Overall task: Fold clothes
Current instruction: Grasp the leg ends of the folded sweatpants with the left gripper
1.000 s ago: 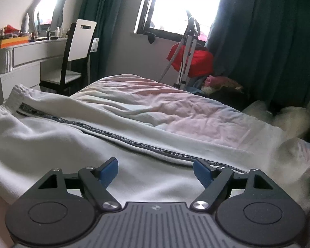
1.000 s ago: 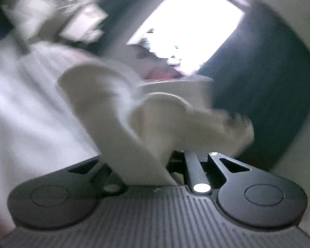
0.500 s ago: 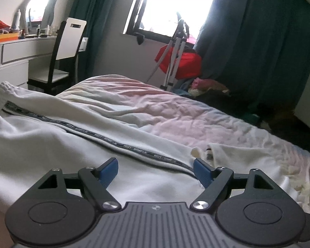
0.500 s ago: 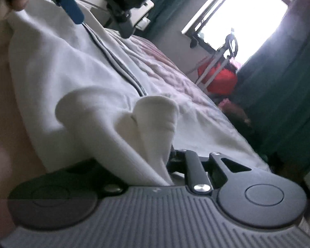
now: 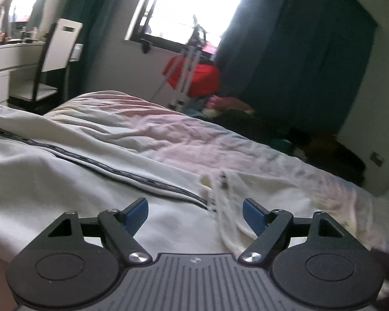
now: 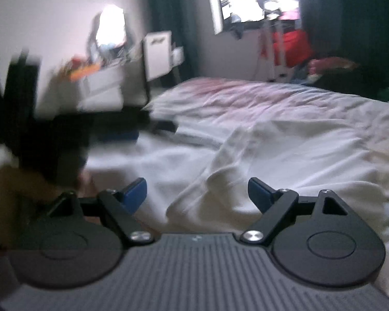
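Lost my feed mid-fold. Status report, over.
Left gripper open, empty. Right gripper open, empty. White trousers lying on bed, dark side stripe up, leg end folded over. Nothing in the way.

Both units identical: left gripper (image 5: 195, 215) and right gripper (image 6: 197, 194) have blue finger pads, black linkage arms, silver pivot screws, round black discs, ribbed grey body.

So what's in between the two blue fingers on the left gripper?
In the left wrist view, only the white pants show in the gap of the open left gripper; their dark side stripe ends just ahead. Nothing is gripped.
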`<move>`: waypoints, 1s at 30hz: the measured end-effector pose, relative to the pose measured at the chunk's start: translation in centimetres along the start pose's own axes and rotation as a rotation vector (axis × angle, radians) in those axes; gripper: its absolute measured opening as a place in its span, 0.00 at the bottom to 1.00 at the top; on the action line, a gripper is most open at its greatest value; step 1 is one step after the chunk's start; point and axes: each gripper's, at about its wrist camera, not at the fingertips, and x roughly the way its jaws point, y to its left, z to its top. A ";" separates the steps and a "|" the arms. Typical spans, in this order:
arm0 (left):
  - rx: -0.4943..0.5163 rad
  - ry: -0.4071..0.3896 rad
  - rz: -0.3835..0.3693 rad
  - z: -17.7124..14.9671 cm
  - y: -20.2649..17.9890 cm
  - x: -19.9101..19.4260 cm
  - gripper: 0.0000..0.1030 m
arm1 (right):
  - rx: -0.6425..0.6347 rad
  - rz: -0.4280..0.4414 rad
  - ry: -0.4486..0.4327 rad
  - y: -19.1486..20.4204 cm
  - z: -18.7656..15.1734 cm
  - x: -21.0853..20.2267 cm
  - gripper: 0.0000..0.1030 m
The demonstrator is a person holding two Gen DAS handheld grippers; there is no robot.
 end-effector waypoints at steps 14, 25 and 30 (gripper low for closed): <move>0.109 0.060 -0.061 -2.2 -3.4 -2.8 0.78 | 0.431 -0.339 -0.114 -7.0 -0.4 -5.2 0.84; 0.108 0.021 -0.074 -2.0 -5.9 -4.0 0.73 | 0.369 -0.345 -0.136 -5.6 0.2 -5.9 0.84; 0.106 -0.010 -0.078 -2.6 -6.0 -1.9 0.67 | 0.358 -0.360 -0.117 -6.8 -0.7 -5.1 0.84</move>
